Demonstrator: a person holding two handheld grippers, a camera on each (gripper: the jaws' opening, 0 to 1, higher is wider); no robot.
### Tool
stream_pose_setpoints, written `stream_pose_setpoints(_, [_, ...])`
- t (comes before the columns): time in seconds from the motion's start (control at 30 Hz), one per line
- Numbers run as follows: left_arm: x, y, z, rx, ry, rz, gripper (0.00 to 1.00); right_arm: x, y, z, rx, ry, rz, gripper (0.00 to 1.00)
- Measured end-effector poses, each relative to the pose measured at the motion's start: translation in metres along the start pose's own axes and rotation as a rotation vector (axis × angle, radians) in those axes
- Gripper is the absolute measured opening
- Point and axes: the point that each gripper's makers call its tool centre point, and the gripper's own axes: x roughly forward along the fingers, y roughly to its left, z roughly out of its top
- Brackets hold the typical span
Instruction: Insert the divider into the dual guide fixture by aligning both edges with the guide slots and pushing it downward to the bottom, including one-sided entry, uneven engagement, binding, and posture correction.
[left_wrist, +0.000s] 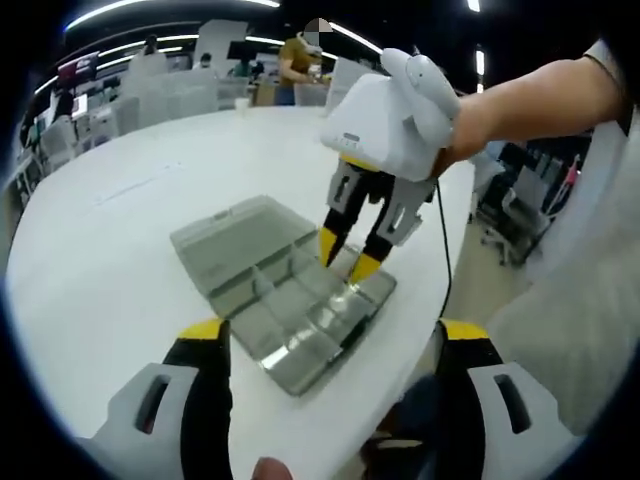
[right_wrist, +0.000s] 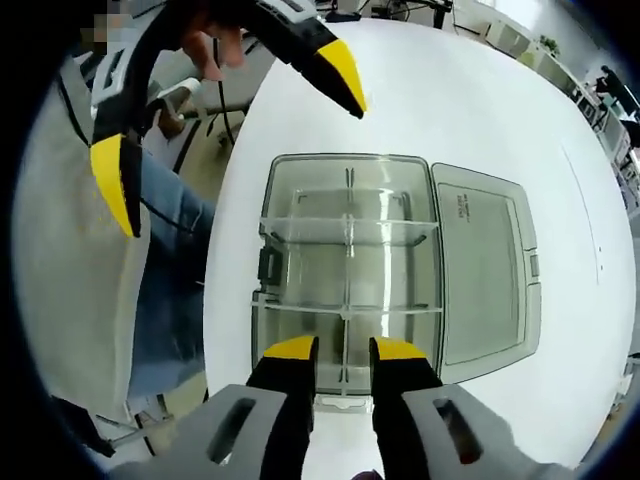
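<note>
A clear plastic compartment box lies on the white table with its lid folded open beside it. Clear dividers stand in its guide slots: two crosswise ones and a thin centre divider. My right gripper hangs over the box's near end, held by a hand. Its jaws are a narrow gap apart, astride the centre divider, and I cannot tell whether they touch it. My left gripper hovers wide open, off the box's side, with nothing between its fingers.
The white table spreads wide to the far side of the box, and its edge runs close by the box. A person's legs are next to that edge. Chairs and desks stand beyond, with a person far off.
</note>
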Motion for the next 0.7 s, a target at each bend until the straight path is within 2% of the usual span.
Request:
stream_pose_setpoints(0.2, [-0.013,0.011,0.001,0.019,-0.004,0.001,0.81,-0.011,-0.001,0.006,0.018,-0.066,-0.016,0.24])
stream_pose_setpoints(0.43, [-0.031,0.029,-0.002,0.030,0.000,0.015,0.81,-0.019,-0.001,0.004,0.034,-0.129,-0.039,0.30])
stream_pose_setpoints(0.7, [-0.045,0.043,-0.021,0.064,0.052,0.014,0.80,-0.025,0.006,0.006,0.065,-0.225,-0.038,0.36])
